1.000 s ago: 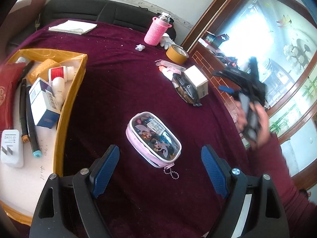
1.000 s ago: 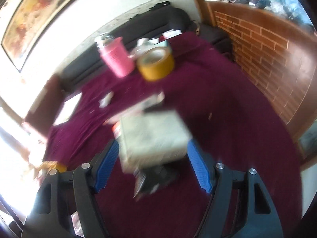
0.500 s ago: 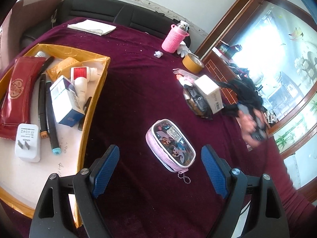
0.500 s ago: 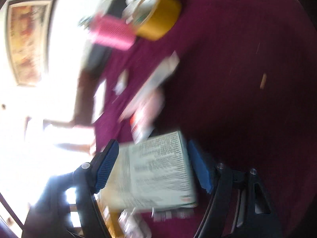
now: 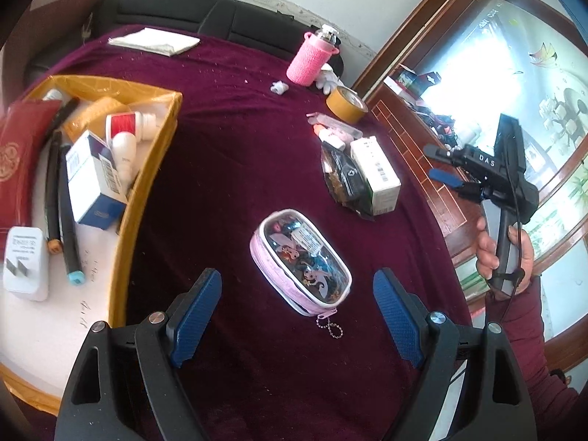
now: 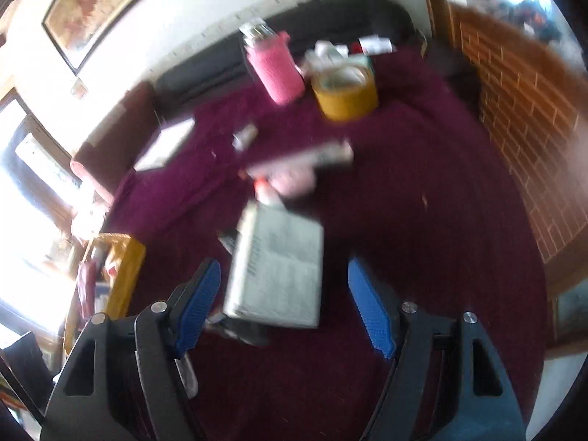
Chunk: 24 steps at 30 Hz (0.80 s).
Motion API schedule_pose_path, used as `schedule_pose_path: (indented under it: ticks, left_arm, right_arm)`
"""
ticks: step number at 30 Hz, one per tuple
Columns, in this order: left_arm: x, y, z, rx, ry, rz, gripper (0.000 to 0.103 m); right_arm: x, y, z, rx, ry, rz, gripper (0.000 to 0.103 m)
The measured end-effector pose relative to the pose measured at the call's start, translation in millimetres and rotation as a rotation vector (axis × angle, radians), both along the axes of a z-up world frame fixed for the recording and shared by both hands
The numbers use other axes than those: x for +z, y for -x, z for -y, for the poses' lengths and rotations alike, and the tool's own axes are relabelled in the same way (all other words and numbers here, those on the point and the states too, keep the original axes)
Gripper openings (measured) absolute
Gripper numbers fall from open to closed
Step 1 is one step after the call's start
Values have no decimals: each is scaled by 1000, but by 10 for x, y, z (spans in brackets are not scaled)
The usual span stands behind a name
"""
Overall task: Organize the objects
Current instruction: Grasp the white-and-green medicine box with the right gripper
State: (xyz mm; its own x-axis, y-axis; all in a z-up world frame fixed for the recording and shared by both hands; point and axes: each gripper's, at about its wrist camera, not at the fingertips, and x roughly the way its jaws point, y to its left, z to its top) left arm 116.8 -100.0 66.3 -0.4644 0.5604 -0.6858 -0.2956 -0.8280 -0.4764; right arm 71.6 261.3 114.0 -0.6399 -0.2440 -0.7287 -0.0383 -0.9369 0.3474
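Left claw (image 5: 297,316) wide, pink pouch (image 5: 300,261) between.

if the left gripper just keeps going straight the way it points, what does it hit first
Most likely the pink clear-front pouch, lying between the open left gripper fingers' lines on the maroon cloth; nothing seems to stand before it.
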Motion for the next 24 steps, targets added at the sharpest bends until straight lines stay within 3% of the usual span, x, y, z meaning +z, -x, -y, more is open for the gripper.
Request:
schedule_pose_path:
  ticks: [3, 13, 14, 15, 17, 24]
  left_arm:
    - [1, 15, -29, 3, 15, 4, 81]
    - [-17, -15, -125, 20, 42, 19, 81]
    - [-21, -12, -132, 17, 48, 18, 81]
    - [-34, 1, -141, 13, 52, 21, 81]
    - [-83, 51, -163, 8, 45, 46, 81]
    - [-372, 350, -439, -13, -3, 170, 80]
  right_arm:
    - [12, 69, 223, -18, -105, -8, 75]
    - [-553, 477, 1035, -17, -639, 184, 72]
    - [-586, 488, 1011, -25, -646, 194, 64]
    - [-574, 467, 916, -32, -590, 201, 53]
    - [-483, 391, 677, -65, -476, 207, 41]
    - [-486, 64, -170, -161, -273, 244, 40]
